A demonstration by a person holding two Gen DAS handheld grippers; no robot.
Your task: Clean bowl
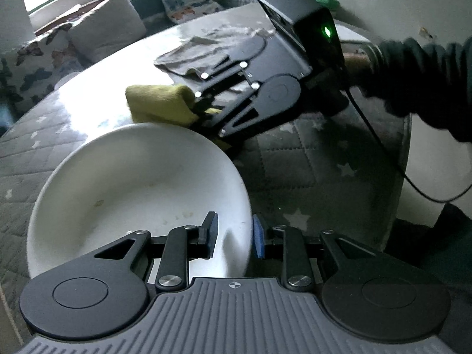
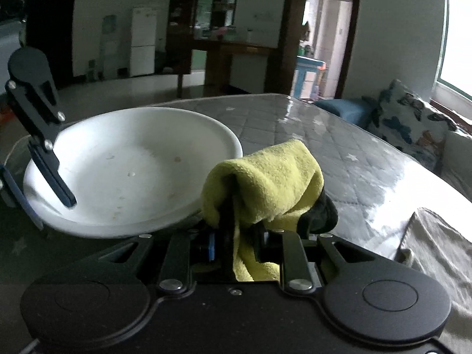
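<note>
A white bowl (image 1: 138,188) (image 2: 132,162) with a few faint brown specks inside sits on the quilted grey table (image 1: 309,162). My left gripper (image 1: 235,236) (image 2: 41,188) holds the bowl's near rim, one pad inside and one blue pad outside, shut on it. My right gripper (image 1: 203,109) (image 2: 236,236) is shut on a folded yellow cloth (image 1: 159,103) (image 2: 265,177). In the left wrist view the cloth hovers just beyond the bowl's far rim, outside the bowl. The right gripper's fingertips are hidden by the cloth.
A crumpled grey rag (image 1: 206,50) (image 2: 436,250) lies on the table behind the right gripper. A dark sleeve (image 1: 427,70) and a black cable (image 1: 383,147) trail off right. Butterfly-print cushions (image 1: 191,0) (image 2: 413,118) line the sofa past the table's edge.
</note>
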